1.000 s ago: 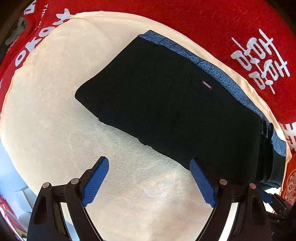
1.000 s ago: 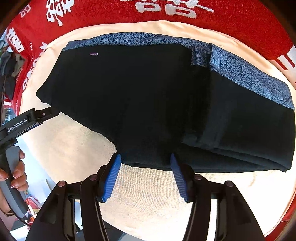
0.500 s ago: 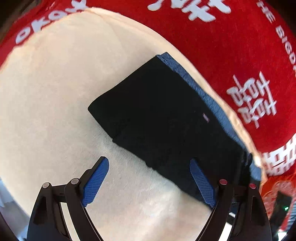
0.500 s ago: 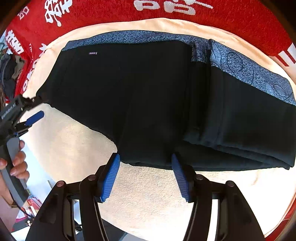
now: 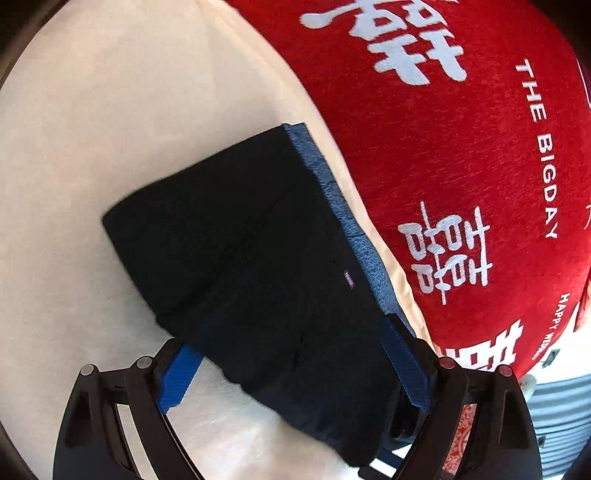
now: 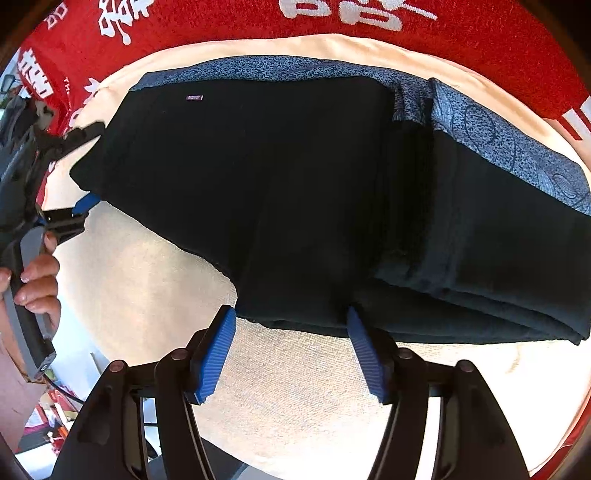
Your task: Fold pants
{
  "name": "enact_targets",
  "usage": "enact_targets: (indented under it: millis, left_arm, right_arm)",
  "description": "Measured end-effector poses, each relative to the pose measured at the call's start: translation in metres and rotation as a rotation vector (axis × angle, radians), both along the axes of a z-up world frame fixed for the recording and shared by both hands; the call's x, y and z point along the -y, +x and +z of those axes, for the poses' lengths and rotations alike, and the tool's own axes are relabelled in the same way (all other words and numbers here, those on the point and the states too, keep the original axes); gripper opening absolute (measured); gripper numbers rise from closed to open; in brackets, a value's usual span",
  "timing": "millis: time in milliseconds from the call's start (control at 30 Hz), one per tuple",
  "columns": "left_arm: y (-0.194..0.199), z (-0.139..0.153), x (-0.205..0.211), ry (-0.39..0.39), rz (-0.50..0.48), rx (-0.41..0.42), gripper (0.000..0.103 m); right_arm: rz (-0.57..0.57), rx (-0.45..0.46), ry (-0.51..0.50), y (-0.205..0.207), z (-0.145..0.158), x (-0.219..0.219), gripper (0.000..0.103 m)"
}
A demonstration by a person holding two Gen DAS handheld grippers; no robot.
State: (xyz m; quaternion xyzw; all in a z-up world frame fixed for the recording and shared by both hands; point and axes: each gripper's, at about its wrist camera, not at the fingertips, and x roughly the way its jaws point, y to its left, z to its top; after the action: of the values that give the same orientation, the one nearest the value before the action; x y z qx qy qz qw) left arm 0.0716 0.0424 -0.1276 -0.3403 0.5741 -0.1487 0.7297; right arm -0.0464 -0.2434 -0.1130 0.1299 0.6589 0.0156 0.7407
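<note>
Black pants [image 6: 314,192] with a blue patterned side stripe lie folded on a cream cloth [image 6: 295,387]. In the left wrist view the pants [image 5: 258,266] run between my open left gripper's [image 5: 295,373] jaws, which straddle the left end of the folded stack; its blue fingertips [image 5: 177,373] sit at the fabric edges. From the right wrist view the left gripper [image 6: 79,173] sits at the pants' left end. My right gripper [image 6: 291,354] is open and empty, its blue pads [image 6: 216,354] just short of the pants' near edge.
A red cloth with white characters [image 5: 461,147] covers the surface under the cream cloth and runs around the far side [image 6: 258,18]. A person's hand [image 6: 33,273] holds the left gripper's handle. Clutter shows past the table's left edge [image 6: 48,417].
My left gripper has swung round and moved in, so the left end of the pants now lies between its open jaws. The right gripper has hardly moved.
</note>
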Motion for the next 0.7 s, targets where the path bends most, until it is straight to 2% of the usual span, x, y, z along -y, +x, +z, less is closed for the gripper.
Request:
enact_targets:
  millis: [133,200,233,267,333,367,467,533,633,700]
  left_arm:
    - [0.008,-0.004,0.01,0.092,0.016,-0.021,0.094]
    - [0.008,0.001,0.014,0.162,0.031,-0.018,0.075]
    - [0.008,0.003,0.016,0.231,0.027,-0.023,0.049]
    - [0.008,0.003,0.016,0.273,0.018,-0.025,0.037]
    - [0.008,0.008,0.023,0.326,-0.015,0.0,0.036]
    - [0.007,0.015,0.033,0.394,-0.06,0.041,0.035]
    - [-0.004,0.038,0.064,0.571,-0.18,0.198,0.034]
    - [-0.016,0.052,0.085,0.672,-0.258,0.308,0.034]
    - [-0.03,0.06,0.107,0.785,-0.359,0.413,0.034]
    - [-0.035,0.062,0.118,0.83,-0.402,0.454,0.034]
  right_arm:
    - [0.012,-0.008,0.0,0.002,0.003,0.003,0.067]
    - [0.022,-0.008,0.005,0.003,0.007,0.002,0.068]
    - [0.025,-0.004,0.017,0.005,0.012,0.003,0.068]
    - [0.026,0.005,0.027,0.007,0.017,0.004,0.068]
    - [0.024,0.04,0.042,0.015,0.034,0.006,0.068]
    - [0.022,0.067,0.05,0.022,0.047,0.008,0.068]
    - [0.007,0.107,0.096,0.049,0.073,0.015,0.069]
    - [0.005,0.12,0.152,0.079,0.09,0.016,0.078]
    - [0.071,0.099,0.243,0.133,0.108,-0.002,0.081]
    - [0.131,0.064,0.281,0.169,0.113,-0.024,0.083]
